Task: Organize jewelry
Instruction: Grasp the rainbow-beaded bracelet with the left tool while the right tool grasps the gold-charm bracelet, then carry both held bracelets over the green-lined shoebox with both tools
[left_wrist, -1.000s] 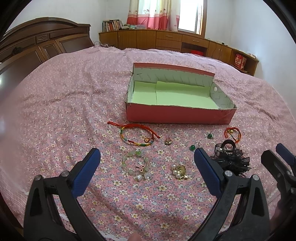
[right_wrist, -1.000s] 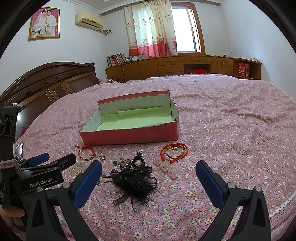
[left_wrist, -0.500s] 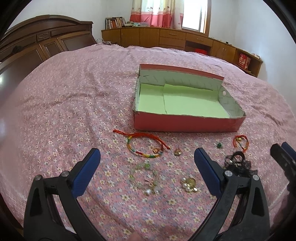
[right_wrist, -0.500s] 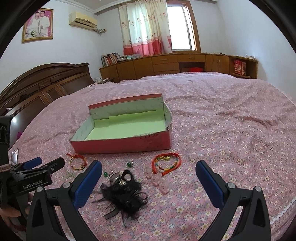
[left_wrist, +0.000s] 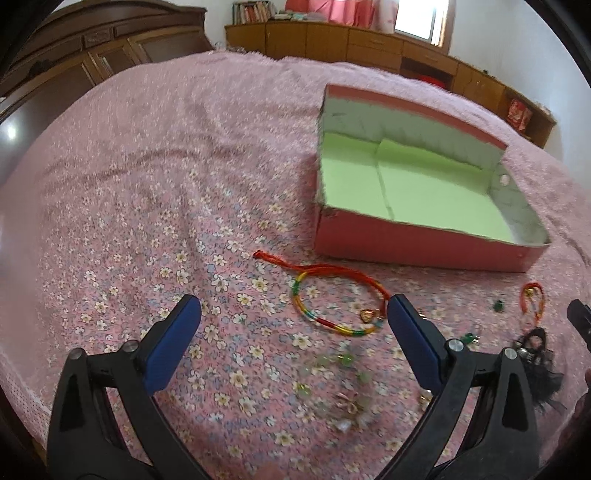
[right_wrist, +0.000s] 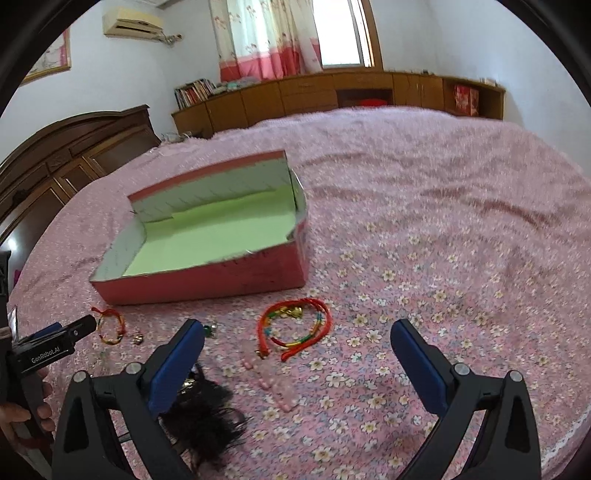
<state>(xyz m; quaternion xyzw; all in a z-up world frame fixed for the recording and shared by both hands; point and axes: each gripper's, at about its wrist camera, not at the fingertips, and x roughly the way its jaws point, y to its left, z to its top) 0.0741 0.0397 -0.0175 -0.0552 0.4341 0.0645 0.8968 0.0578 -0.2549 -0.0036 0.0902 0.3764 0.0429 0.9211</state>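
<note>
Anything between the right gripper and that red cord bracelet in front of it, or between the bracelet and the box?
Nothing visible. The right gripper is open with the red bracelet lying just ahead on bare bedspread. Only the box near wall stands between bracelet and the green floor.

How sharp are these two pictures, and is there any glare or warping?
Left wrist: motion blur smears the green bead bracelet; the pink box is soft-edged. Right wrist: the bedspread blurs farther back; the window is blown out. Both show fisheye bending.
</note>
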